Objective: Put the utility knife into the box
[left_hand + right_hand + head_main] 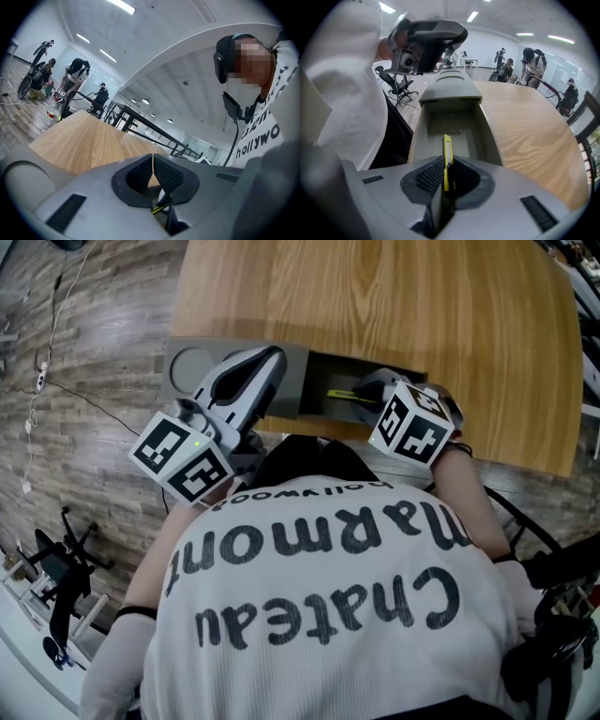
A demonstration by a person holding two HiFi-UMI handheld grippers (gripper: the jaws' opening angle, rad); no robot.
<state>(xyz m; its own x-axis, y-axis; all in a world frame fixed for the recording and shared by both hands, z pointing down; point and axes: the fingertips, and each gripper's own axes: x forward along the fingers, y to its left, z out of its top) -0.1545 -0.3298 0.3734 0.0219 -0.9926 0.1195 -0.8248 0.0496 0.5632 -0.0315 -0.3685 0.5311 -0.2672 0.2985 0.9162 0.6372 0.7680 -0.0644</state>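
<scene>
The yellow utility knife stands on edge between the pads of my right gripper, which is shut on it. Its front end pokes out over the open compartment of the grey box. In the head view the knife hangs over the box at the table's near edge, held by my right gripper. My left gripper lies over the box's closed left part, apart from the knife. Its pads meet with nothing between them. In the right gripper view the left gripper hovers above the box's far end.
The box sits against the near edge of a wide wooden table. Wood-plank floor with a cable lies to the left, and an office chair stands near it. Distant people and bicycles are beyond the table, with bottles at its far end.
</scene>
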